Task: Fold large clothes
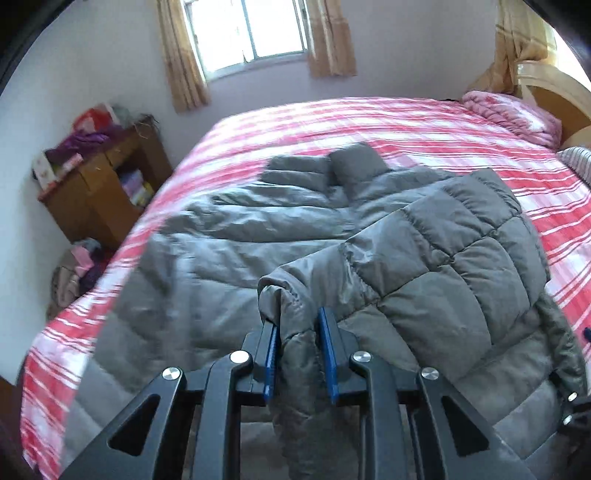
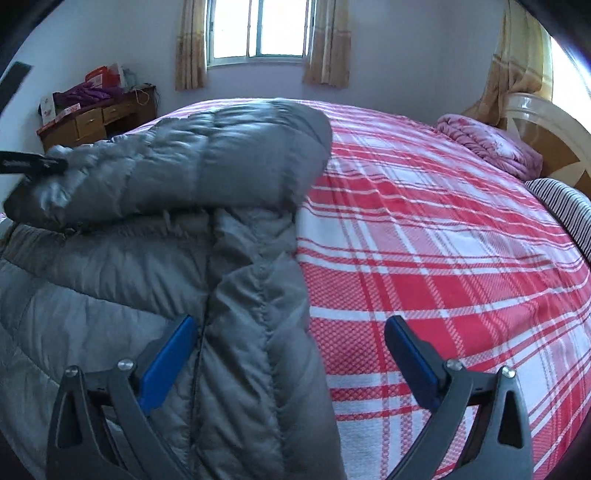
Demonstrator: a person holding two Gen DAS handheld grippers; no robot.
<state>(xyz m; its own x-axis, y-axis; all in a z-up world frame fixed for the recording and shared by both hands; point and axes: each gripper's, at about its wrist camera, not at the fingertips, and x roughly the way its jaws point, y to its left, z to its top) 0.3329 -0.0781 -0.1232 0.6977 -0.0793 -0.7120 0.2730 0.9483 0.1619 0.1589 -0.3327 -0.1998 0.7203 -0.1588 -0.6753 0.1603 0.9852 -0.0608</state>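
A large grey quilted down jacket (image 1: 229, 236) lies spread on the bed. My left gripper (image 1: 300, 325) is shut on the cuff end of its sleeve (image 1: 436, 258), which stretches to the right across the jacket's body. In the right wrist view the jacket (image 2: 110, 280) fills the left half, with the lifted sleeve (image 2: 207, 158) arching over it. My right gripper (image 2: 291, 332) is open, its left pad over the jacket's right edge, its right pad over the bedspread. The left gripper's finger (image 2: 33, 164) shows at the far left, on the sleeve end.
The bed has a red-and-white plaid cover (image 2: 443, 240). A folded pink quilt (image 2: 491, 147) and a striped pillow (image 2: 565, 206) lie by the headboard at right. A cluttered wooden desk (image 1: 96, 192) stands left of the bed. A curtained window (image 1: 255, 29) is behind.
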